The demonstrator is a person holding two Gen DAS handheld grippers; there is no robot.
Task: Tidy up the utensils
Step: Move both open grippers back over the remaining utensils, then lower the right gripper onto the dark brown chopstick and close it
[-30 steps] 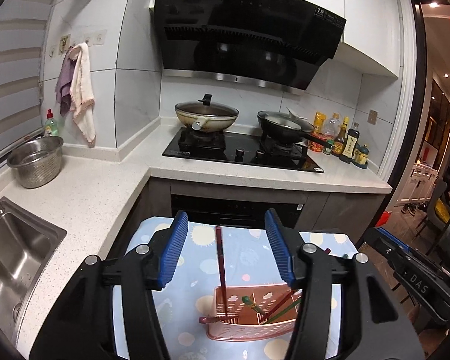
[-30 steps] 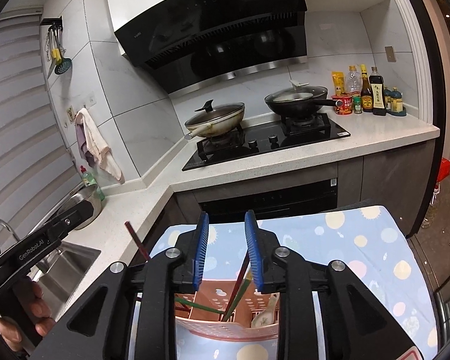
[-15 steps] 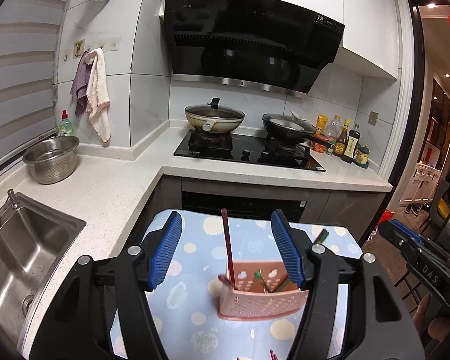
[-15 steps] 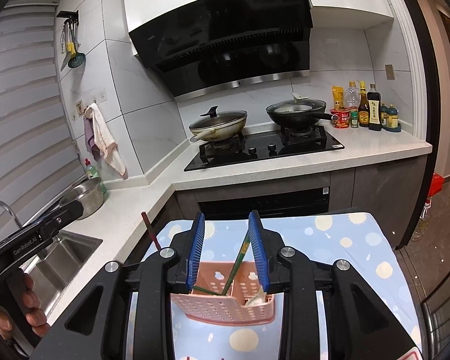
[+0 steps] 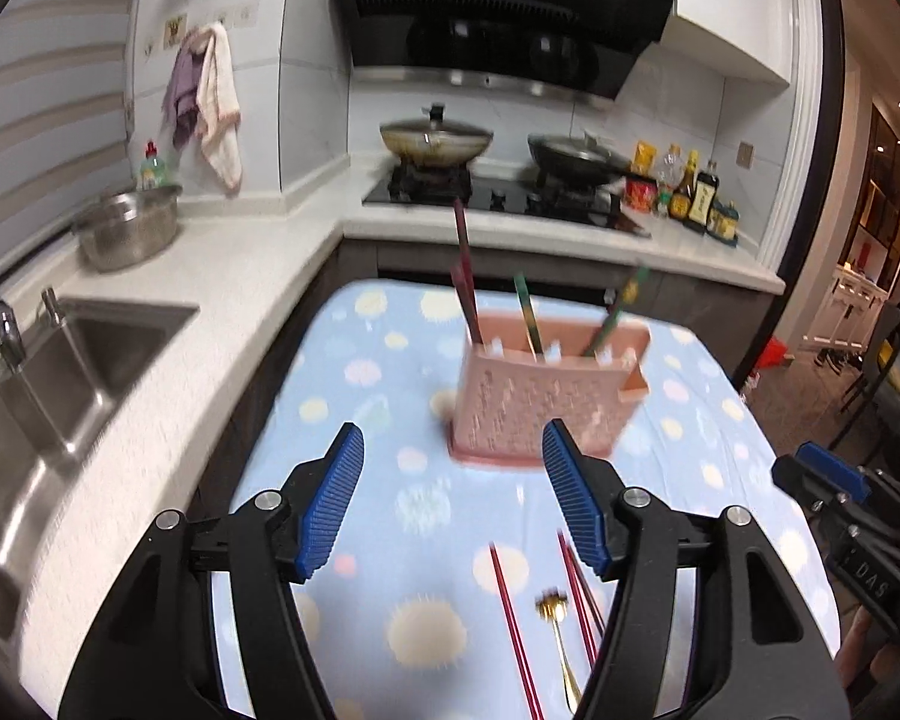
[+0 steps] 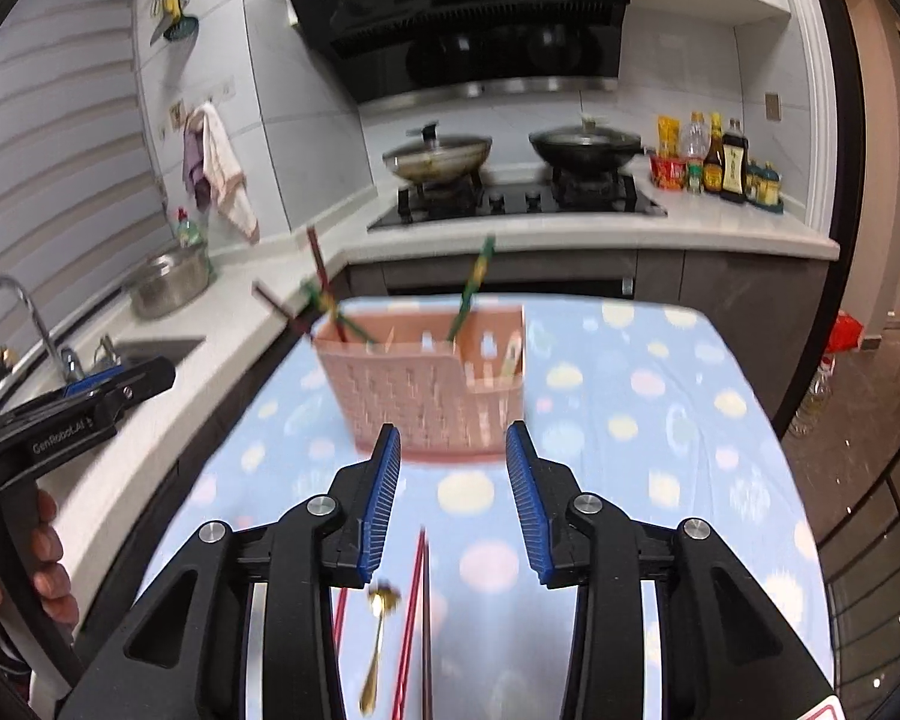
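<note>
On the dotted blue worktop (image 5: pixel 366 420) sits the pink utensil basket (image 5: pixel 540 402), upright, with dark red and green chopsticks (image 5: pixel 525 312) poking out. Nearer the cameras lie loose red chopsticks (image 5: pixel 510 618) and a gold spoon (image 5: pixel 555 618). Left hand-held gripper (image 5: pixel 453 480) is spread wide, nothing in it. Right hand-held gripper (image 6: pixel 453 468) has just been opening, partly apart, nothing between its jaws either.
</note>
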